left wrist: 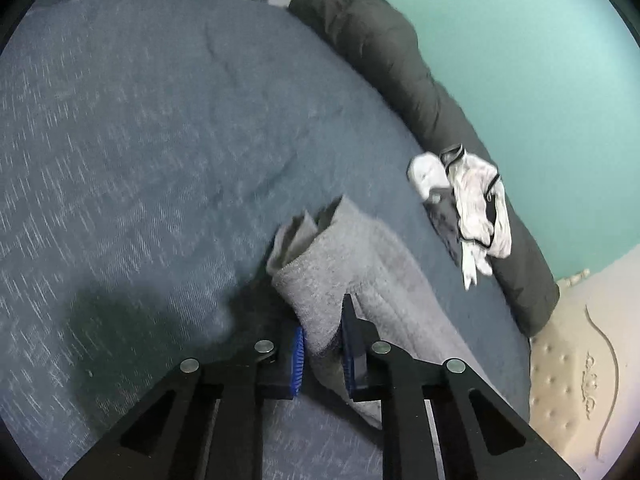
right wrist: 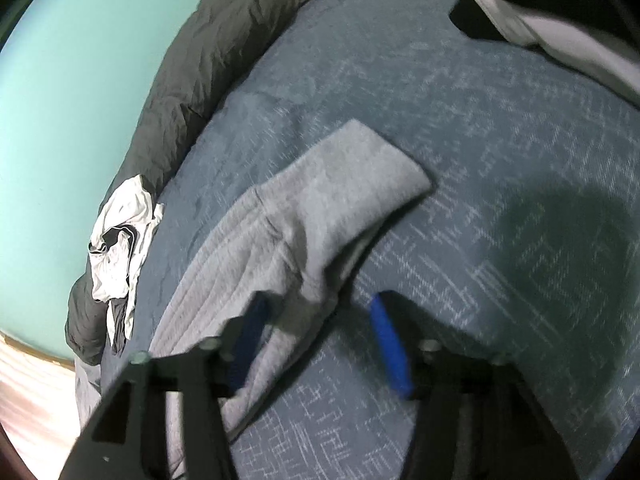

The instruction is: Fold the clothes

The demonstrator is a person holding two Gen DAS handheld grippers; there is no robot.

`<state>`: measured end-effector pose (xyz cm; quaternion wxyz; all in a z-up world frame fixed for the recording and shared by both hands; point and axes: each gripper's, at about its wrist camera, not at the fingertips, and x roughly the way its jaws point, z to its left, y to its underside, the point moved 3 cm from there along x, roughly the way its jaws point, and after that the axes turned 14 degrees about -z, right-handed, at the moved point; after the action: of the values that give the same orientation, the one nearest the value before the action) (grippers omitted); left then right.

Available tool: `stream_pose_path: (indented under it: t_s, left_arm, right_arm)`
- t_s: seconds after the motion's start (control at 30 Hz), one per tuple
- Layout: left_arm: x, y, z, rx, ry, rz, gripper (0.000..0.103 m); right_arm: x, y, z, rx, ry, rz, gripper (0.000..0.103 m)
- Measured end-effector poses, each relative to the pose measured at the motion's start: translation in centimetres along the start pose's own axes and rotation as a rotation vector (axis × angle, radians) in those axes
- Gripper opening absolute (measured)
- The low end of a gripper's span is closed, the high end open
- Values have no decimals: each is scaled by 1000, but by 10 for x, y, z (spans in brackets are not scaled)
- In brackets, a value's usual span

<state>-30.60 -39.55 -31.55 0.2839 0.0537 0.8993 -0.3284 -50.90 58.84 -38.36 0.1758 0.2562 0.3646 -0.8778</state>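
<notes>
Left gripper (left wrist: 323, 350): angled down at the bed, clenched on a raised fold of the grey garment (left wrist: 340, 264).
Right gripper (right wrist: 320, 340): angled down too, jaws apart; the garment's edge lies between them, touching the left pad (right wrist: 250, 332), clear of the right; not grasping.
Garment: lies on the blue bedspread (left wrist: 140, 140), one folded end pointing away in the right view.
Around: dark quilt (left wrist: 384, 60) rolled along the teal wall (left wrist: 520, 60); crumpled white clothes (left wrist: 476, 208) on it, near the garment.
</notes>
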Motion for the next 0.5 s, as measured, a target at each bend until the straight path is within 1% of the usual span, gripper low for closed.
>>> stream_pose_path:
  t_s: [0.03,0.07,0.1,0.13,0.2,0.27,0.33,0.37,0.43,0.47,0.5]
  left_arm:
    - [4,1,0,15,-15,12,15]
    - [7,2,0,25,-28,22,15]
    - [10,4,3,19,-34,30,15]
    - [11,6,7,13,-42,32,15]
    - [12,8,13,4,-44,34,15]
    - [13,10,18,0,-48,42,15]
    - [12,11,19,0,-51,43,15]
    - [12,11,19,0,-52,45,15]
    - [14,13,19,-17,-41,57,17]
    - [14,14,21,-28,-34,62,21]
    - [13,13,22,-33,-28,62,22]
  right_arm:
    - [1,0,0,-14,6,1,26]
    - [1,-1,2,-34,14,-2,15]
    - [2,-1,6,-55,23,-7,14]
    - [2,-1,9,-76,31,-12,10]
    - [-1,-6,14,-100,48,-44,8]
    - [-6,-18,15,-106,83,-90,1]
    - [-11,-28,9,-84,131,-118,0]
    - [-12,-32,4,-74,151,-111,0]
    - [-14,-34,2,-72,133,-90,0]
    - [-16,-32,3,-76,113,-85,0]
    - [-18,-30,4,-81,92,-81,0]
